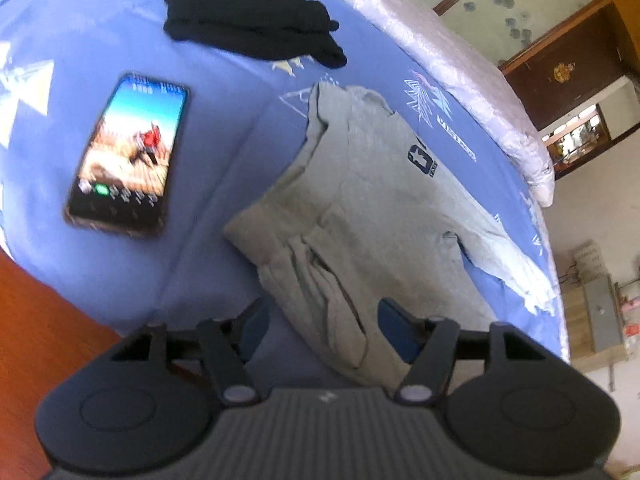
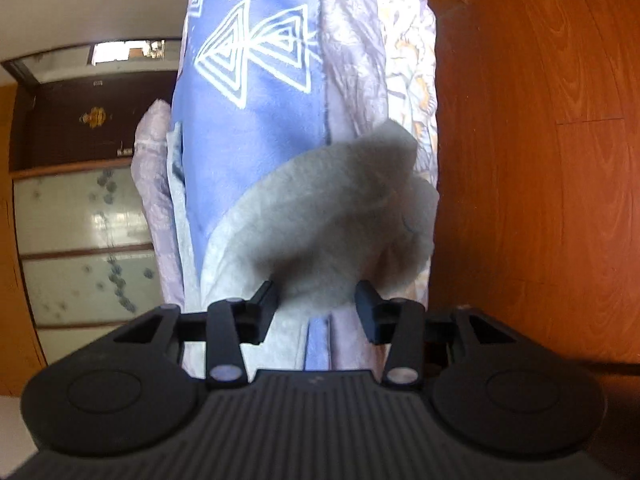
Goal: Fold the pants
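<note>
both wrist views look steeply down, close over the same grey pants (image 1: 360, 208) on the bed (image 1: 220, 272).

Bed (image 1: 224, 148) with pants (image 1: 360, 208) (phone (image 1: 128, 156) beside)

Grey pants (image 1: 360, 208) folded on bed

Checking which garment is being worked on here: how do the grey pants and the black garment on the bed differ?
The grey pants lie close in front of the left gripper, partly between its open jaws; the black garment sits farther off, beyond the phone. The grey pants are spread long, one end trailing toward the bed's edge; the black garment is bunched in a compact heap. The grey pants carry a dark star logo; the black garment looks plain. Both rest on the blue sheet.
</note>
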Demonstrator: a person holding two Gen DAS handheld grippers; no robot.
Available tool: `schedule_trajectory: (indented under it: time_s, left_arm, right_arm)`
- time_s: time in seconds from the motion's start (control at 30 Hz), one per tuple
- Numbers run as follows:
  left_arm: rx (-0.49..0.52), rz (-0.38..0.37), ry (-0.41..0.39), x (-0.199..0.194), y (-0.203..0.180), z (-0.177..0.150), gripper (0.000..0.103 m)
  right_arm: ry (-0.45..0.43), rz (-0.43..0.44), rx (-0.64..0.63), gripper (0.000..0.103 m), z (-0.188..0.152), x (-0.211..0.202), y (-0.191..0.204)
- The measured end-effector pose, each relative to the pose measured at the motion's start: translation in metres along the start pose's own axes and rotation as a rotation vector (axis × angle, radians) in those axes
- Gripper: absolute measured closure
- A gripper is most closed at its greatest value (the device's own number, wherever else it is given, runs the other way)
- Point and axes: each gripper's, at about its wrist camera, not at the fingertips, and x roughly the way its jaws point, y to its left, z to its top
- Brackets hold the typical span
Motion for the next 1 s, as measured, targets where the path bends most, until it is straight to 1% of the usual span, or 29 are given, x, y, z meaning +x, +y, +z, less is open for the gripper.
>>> schedule_trajectory:
  time_s: [0.03, 0.07, 0.1, 0.13, 0.17, 0.2, 0.23, 0.27, 0.33, 0.4, 0.5, 0.57, 0.6, 0.63, 0.7, 0.73, 0.77, 0.8, 0.83, 0.87, 0.9, 0.93, 0.97, 1.0]
  left_arm:
    - [-0.023, -0.008, 0.011, 0.006, 0.001, -0.001, 0.036]
    - [-0.043, -0.017, 0.025, 0.013, 0.001, -0.002, 0.036]
    - [-0.061, -0.027, 0.043, 0.022, 0.001, -0.002, 0.036]
    - [-0.07, -0.029, 0.053, 0.029, 0.0, -0.004, 0.04]
    - [-0.076, -0.025, 0.062, 0.036, -0.002, -0.006, 0.046]
    - [-0.077, -0.021, 0.072, 0.043, -0.004, -0.005, 0.051]
    - [-0.079, -0.019, 0.081, 0.05, -0.006, -0.006, 0.061]
    - [-0.084, -0.017, 0.086, 0.055, -0.007, -0.005, 0.068]
    - [-0.078, -0.015, 0.085, 0.06, -0.011, -0.005, 0.071]
    - [-0.07, -0.007, 0.087, 0.063, -0.014, -0.005, 0.071]
    - [-0.082, 0.003, 0.096, 0.066, -0.013, -0.004, 0.071]
    - [-0.09, 0.007, 0.095, 0.067, -0.012, -0.004, 0.071]
    - [-0.091, 0.009, 0.094, 0.067, -0.012, -0.004, 0.071]
    - [-0.091, 0.012, 0.093, 0.067, -0.012, -0.004, 0.071]
    - [-0.091, 0.017, 0.09, 0.068, -0.013, -0.004, 0.071]
    - [-0.092, 0.019, 0.089, 0.068, -0.013, -0.005, 0.07]
    - [-0.093, 0.021, 0.09, 0.068, -0.013, -0.005, 0.069]
    - [-0.093, 0.023, 0.092, 0.069, -0.013, -0.005, 0.069]
    - [-0.091, 0.026, 0.094, 0.069, -0.013, -0.006, 0.067]
    - [-0.088, 0.027, 0.095, 0.068, -0.014, -0.006, 0.064]
    - [-0.086, 0.027, 0.096, 0.068, -0.014, -0.006, 0.063]
    - [-0.088, 0.026, 0.099, 0.068, -0.014, -0.006, 0.06]
    - [-0.09, 0.025, 0.103, 0.068, -0.014, -0.006, 0.057]
    - [-0.09, 0.023, 0.108, 0.07, -0.014, -0.005, 0.056]
  right_arm:
    - [0.003, 0.006, 0.008, 0.057, 0.003, 0.002, 0.0]
    - [0.011, 0.017, 0.027, 0.06, 0.005, 0.005, 0.0]
    - [0.018, 0.033, 0.05, 0.071, 0.007, 0.007, -0.001]
    - [0.013, 0.038, 0.065, 0.081, 0.008, 0.009, -0.001]
    - [-0.004, 0.02, 0.054, 0.096, 0.008, 0.007, 0.002]
    - [-0.023, -0.001, 0.022, 0.097, 0.006, 0.003, 0.007]
    - [-0.043, -0.019, -0.024, 0.098, 0.006, -0.001, 0.015]
    - [-0.062, -0.03, -0.062, 0.098, 0.005, -0.006, 0.022]
    - [-0.111, -0.016, -0.14, 0.098, 0.004, -0.023, 0.042]
    - [-0.168, 0.031, -0.238, 0.099, 0.005, -0.041, 0.069]
    - [-0.244, 0.094, -0.465, 0.1, -0.003, -0.058, 0.124]
    - [-0.295, 0.119, -0.643, 0.1, -0.015, -0.059, 0.16]
    - [-0.308, 0.126, -0.715, 0.1, -0.021, -0.055, 0.175]
    - [-0.308, 0.13, -0.755, 0.1, -0.023, -0.047, 0.181]
    - [-0.301, 0.1, -0.777, 0.098, -0.021, -0.025, 0.185]
    - [-0.295, 0.063, -0.791, 0.095, -0.018, -0.009, 0.182]
    - [-0.285, -0.007, -0.814, 0.092, -0.014, 0.008, 0.176]
    - [-0.252, -0.097, -0.818, 0.078, -0.008, 0.024, 0.167]
    - [-0.211, -0.187, -0.773, 0.076, 0.001, 0.037, 0.154]
    - [-0.202, -0.192, -0.719, 0.076, 0.006, 0.036, 0.142]
    - [-0.217, -0.145, -0.662, 0.076, 0.012, 0.028, 0.133]
    - [-0.252, -0.081, -0.606, 0.076, 0.017, 0.014, 0.123]
    - [-0.286, -0.041, -0.57, 0.074, 0.022, 0.002, 0.117]
    - [-0.315, -0.019, -0.54, 0.072, 0.028, -0.009, 0.111]
